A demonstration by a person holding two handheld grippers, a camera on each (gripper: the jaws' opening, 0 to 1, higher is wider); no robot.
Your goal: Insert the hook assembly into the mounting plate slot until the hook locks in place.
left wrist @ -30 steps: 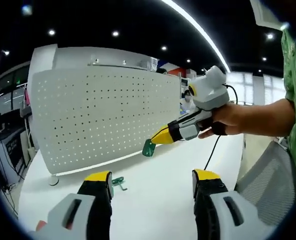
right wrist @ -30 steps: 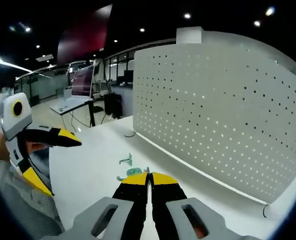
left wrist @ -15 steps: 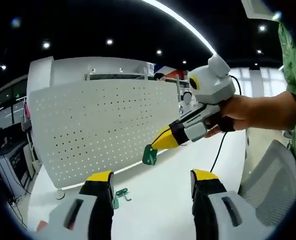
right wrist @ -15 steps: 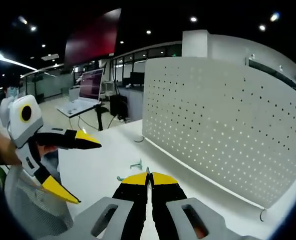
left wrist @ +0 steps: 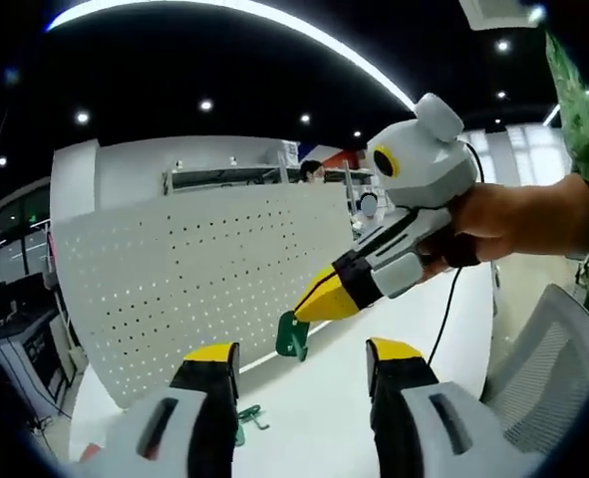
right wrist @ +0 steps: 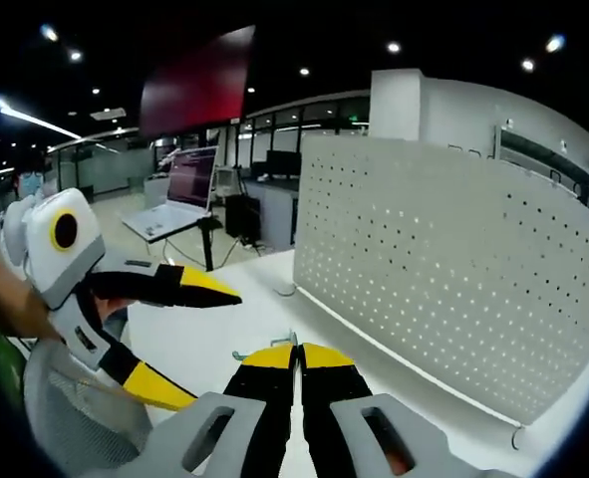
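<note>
Now we see the right gripper (left wrist: 309, 304) clenched on the green hook (left wrist: 293, 337), which hangs below the jaw tips with its long axis roughly vertical, in front of the white perforated plate (left wrist: 204, 279). Our left gripper (left wrist: 299, 370) is released, jaws apart; another green hook (left wrist: 248, 416) lies on the table (left wrist: 324, 418)

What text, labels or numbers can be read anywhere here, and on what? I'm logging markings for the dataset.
None can be read.
Pegboard: holes only, no print.
Right gripper, shut on the green hook: no lettering visible.
Left gripper, open: no lettering visible.
Monitor in the office behind: screen content too blurred to read.
</note>
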